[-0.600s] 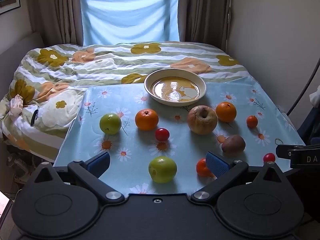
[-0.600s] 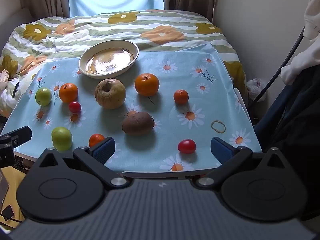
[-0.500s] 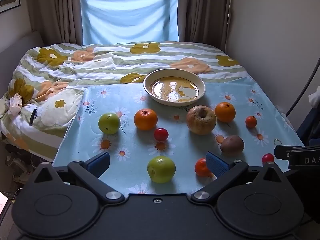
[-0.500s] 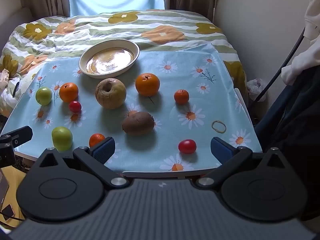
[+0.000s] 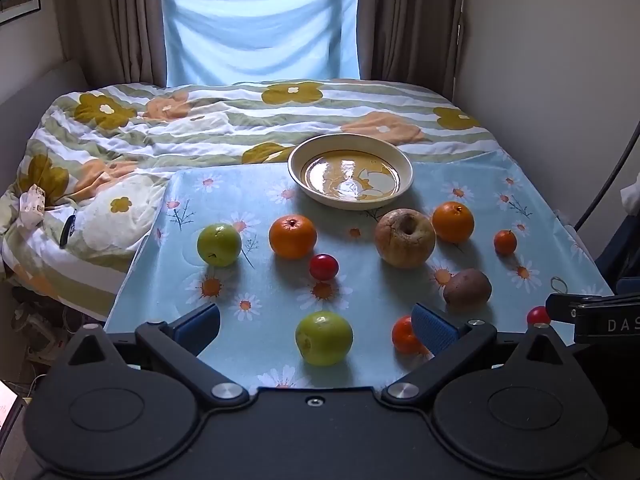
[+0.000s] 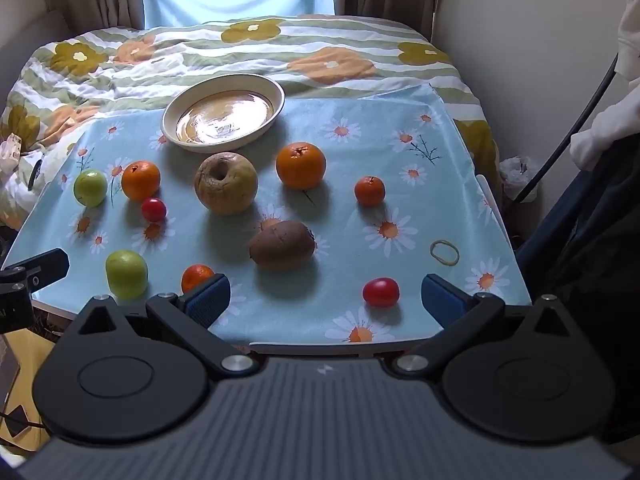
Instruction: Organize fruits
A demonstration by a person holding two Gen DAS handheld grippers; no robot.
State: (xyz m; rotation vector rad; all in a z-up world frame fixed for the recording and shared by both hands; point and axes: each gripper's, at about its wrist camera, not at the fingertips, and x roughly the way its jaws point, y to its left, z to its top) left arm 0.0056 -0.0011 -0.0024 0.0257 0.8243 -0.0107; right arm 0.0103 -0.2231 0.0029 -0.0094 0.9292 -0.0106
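Right now both tools hover at the near edge of the daisy-printed blue cloth [image 5: 360, 292], each with its blue-padded jaws spread wide and nothing between the pads. Ahead of the left gripper [image 5: 316, 324] sits a round green apple [image 5: 324, 338], with a small orange mandarin [image 5: 404, 336] just beside its right finger. Ahead of the right gripper [image 6: 326, 300] lies a red cherry tomato [image 6: 381, 291]. Beyond them, the cream ceramic plate [image 6: 276, 98] stands empty at the cloth's far edge.
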